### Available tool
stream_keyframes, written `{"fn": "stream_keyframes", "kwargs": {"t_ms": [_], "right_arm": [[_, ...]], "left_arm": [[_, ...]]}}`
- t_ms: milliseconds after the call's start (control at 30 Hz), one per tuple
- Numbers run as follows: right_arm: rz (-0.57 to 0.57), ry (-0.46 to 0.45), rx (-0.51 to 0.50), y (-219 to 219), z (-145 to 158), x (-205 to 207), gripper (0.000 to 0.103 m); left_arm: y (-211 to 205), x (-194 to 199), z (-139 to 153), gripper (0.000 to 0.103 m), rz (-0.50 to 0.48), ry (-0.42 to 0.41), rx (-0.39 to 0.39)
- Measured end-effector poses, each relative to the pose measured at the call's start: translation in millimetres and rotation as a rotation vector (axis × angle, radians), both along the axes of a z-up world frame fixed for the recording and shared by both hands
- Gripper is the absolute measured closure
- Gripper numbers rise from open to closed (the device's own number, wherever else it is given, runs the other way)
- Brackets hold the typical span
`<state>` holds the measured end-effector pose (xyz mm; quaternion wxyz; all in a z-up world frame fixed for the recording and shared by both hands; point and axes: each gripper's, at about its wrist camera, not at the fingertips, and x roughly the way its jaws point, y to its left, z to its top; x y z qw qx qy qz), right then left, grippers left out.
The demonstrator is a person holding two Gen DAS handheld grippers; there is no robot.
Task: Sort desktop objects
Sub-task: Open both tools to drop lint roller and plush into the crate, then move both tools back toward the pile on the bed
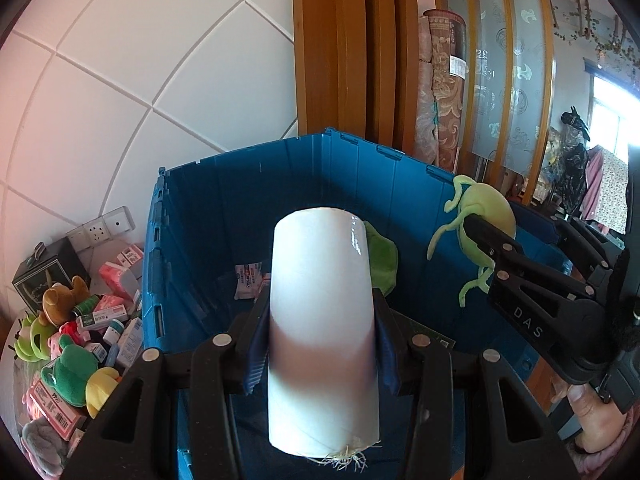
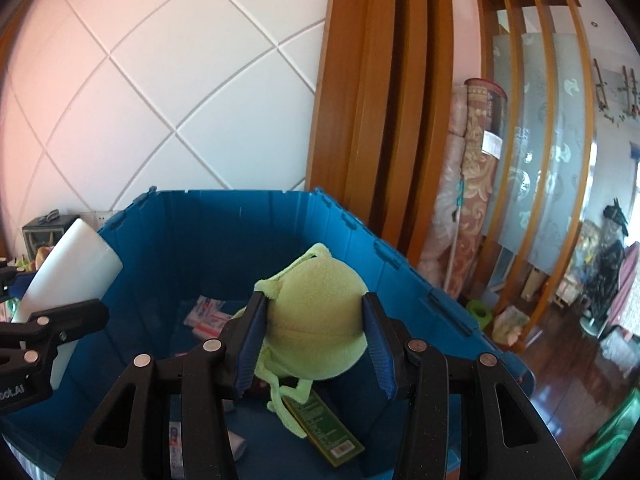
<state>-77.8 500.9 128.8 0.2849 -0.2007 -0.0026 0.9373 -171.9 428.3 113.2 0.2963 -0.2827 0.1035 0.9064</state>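
Left wrist view: we hold the white roll (image 1: pixel 324 320) lengthwise in the left gripper (image 1: pixel 320 344) jaws, above the blue crate (image 1: pixel 240 184); right gripper (image 2: pixel 316 344) jaws pinch the green plush (image 2: pixel 316 320) likewise

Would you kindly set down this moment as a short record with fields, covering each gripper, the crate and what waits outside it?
left gripper: shut on the white roll, held above the crate
right gripper: shut on the light green plush toy, also above the crate
blue crate: open; small packets and a green plush on its floor
pile left of crate: plush toys and small boxes, unsorted
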Motion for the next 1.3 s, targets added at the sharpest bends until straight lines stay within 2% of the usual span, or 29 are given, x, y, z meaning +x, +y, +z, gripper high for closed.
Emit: {"fn": "stream_keyframes", "kwargs": {"t_ms": [300, 367, 567, 667, 733, 800, 933, 1100, 1200, 1233, 1300], "right_arm": [[0.006, -0.025, -0.014, 4, -8, -17, 0.056], [-0.010, -0.023, 0.006, 4, -7, -17, 0.055], [-0.047, -0.051, -0.016, 8, -7, -24, 0.052], [-0.079, -0.049, -0.003, 7, -7, -25, 0.039], [-0.083, -0.048, 0.004, 5, -5, -25, 0.019], [-0.092, -0.035, 0.033, 3, -4, -26, 0.012], [-0.117, -0.022, 0.083, -2, -7, -27, 0.011], [-0.132, 0.084, 0.116, -6, -5, -14, 0.001], [-0.146, 0.120, 0.140, -8, -5, -11, 0.000], [-0.146, 0.127, 0.145, -9, -5, -11, 0.000], [-0.148, 0.138, 0.150, -9, -5, -10, 0.000]], "left_arm": [[-1, -1, -4, 0.058, 0.032, -0.004, -0.008], [-1, -1, -4, 0.058, 0.030, -0.004, -0.011], [-3, -3, -5, 0.054, 0.022, -0.011, 0.003], [-3, -2, -5, 0.053, 0.019, -0.008, 0.006], [-3, -2, -6, 0.053, 0.018, -0.010, 0.007], [-3, -2, -6, 0.053, 0.019, -0.008, 0.009], [-2, -2, -6, 0.053, 0.018, -0.004, 0.011], [-3, -2, -6, 0.053, 0.023, 0.004, 0.014], [-3, 0, -5, 0.053, 0.020, 0.016, 0.025], [-4, 0, -5, 0.052, 0.017, 0.018, 0.030], [-9, 2, -3, 0.042, 0.014, 0.025, 0.052]]}}
